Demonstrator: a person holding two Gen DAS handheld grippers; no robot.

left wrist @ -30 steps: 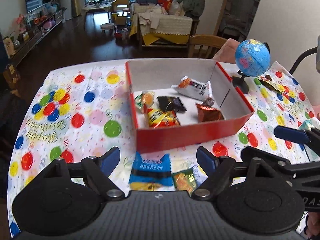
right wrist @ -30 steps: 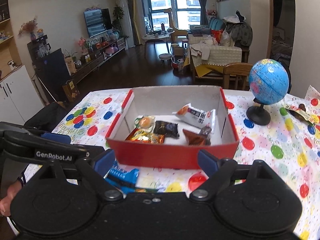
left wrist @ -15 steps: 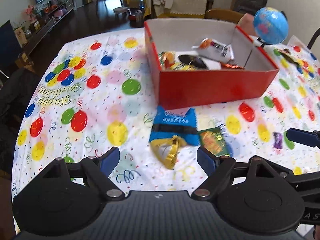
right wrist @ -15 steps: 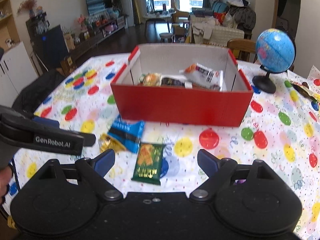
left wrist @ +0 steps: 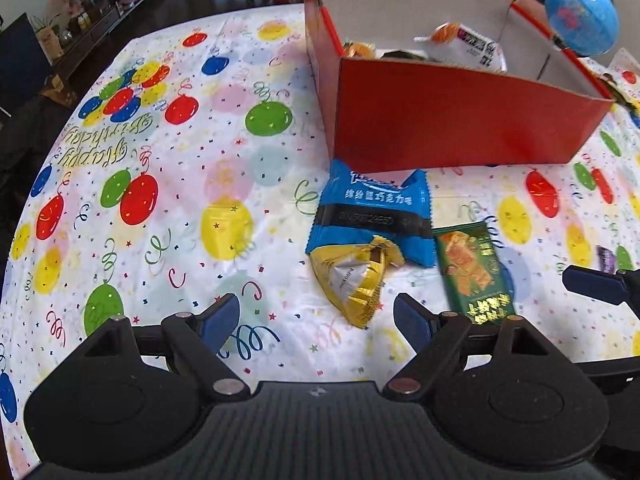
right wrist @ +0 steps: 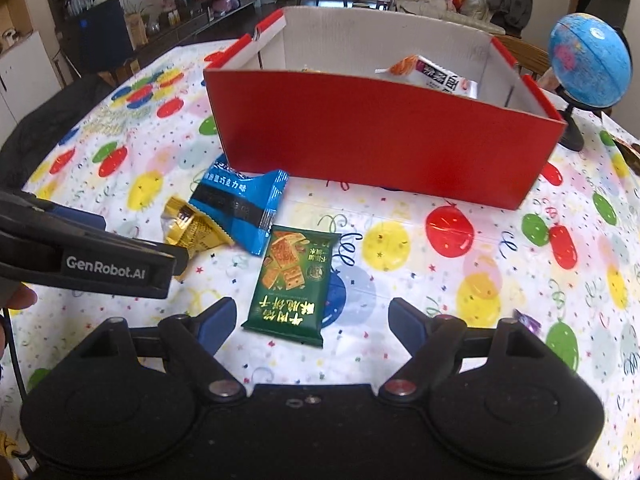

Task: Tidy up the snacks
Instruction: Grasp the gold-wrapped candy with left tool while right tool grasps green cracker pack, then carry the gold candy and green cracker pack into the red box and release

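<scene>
A red cardboard box [left wrist: 456,120] [right wrist: 372,140] stands on the balloon-print tablecloth and holds several snack packets. In front of it lie a blue packet [left wrist: 376,212] [right wrist: 240,204], a gold packet [left wrist: 354,276] [right wrist: 190,224] and a green cracker packet [left wrist: 472,272] [right wrist: 294,276]. My left gripper [left wrist: 316,320] is open and empty, low over the cloth just short of the gold packet. My right gripper [right wrist: 310,322] is open and empty, with the green packet's near end between its fingertips. A small purple candy [left wrist: 606,258] [right wrist: 526,320] lies to the right.
A blue globe on a black stand [right wrist: 588,68] [left wrist: 580,16] sits right of the box. The other gripper's finger [right wrist: 92,260] reaches in from the left in the right wrist view. The table's near edge is close below both grippers. A chair and living room lie behind.
Both grippers have pulled back from the box and dropped lower toward the three packets on the cloth. Both stay open and empty.
</scene>
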